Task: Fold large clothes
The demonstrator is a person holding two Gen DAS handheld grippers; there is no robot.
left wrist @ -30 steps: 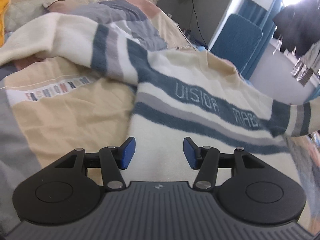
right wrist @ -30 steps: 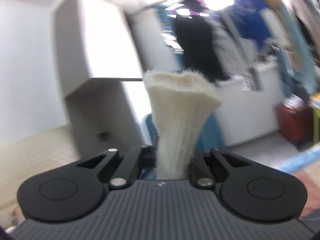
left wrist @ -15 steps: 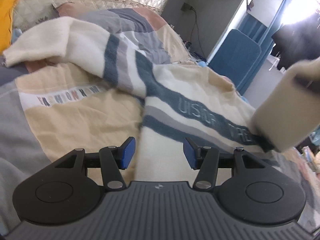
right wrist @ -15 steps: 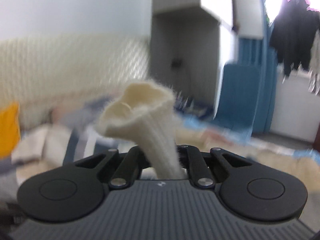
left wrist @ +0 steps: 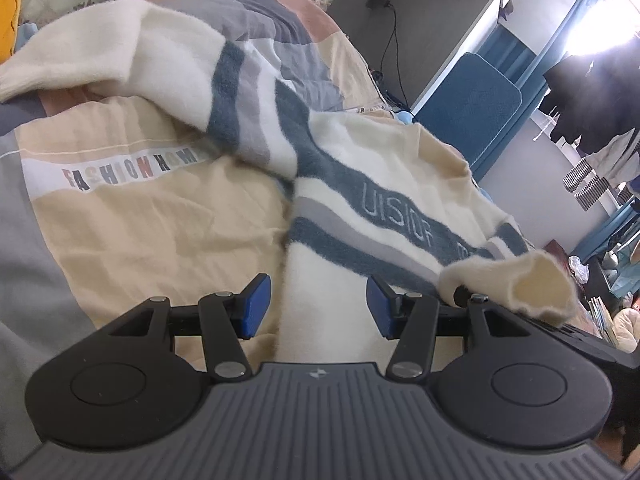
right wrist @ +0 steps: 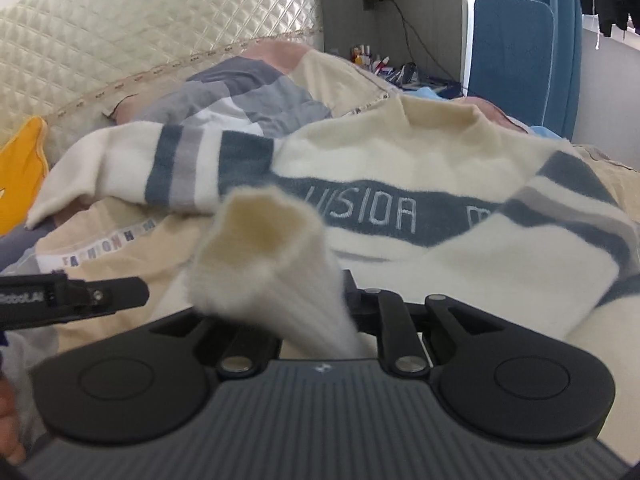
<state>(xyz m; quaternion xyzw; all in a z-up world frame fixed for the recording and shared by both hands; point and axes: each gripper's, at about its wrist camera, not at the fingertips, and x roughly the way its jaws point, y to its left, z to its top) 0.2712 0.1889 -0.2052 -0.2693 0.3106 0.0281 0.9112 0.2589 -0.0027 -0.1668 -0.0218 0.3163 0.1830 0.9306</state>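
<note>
Bedroom daylight falls across a bed with a patchwork cover and a quilted headboard, and spread over it lies a big cream sweater banded in blue and grey, chest side up, one sleeve flung out toward the pillows. To my eye the sleeve fold is the step in hand: the right gripper is clamped on the ribbed cuff of the other sleeve, the cuff's open mouth flaring up past its fingers, and it hangs low over the lower part of the sweater's front, pointed toward the headboard. The left gripper hovers just above the hem edge, tilted forward and down, its blue pads set wide apart with nothing between them. Next, I'd guess, the cuff needs laying flat across the chest and letting go, with the left side pinning or smoothing the body so the knit doesn't drag or bunch.
</note>
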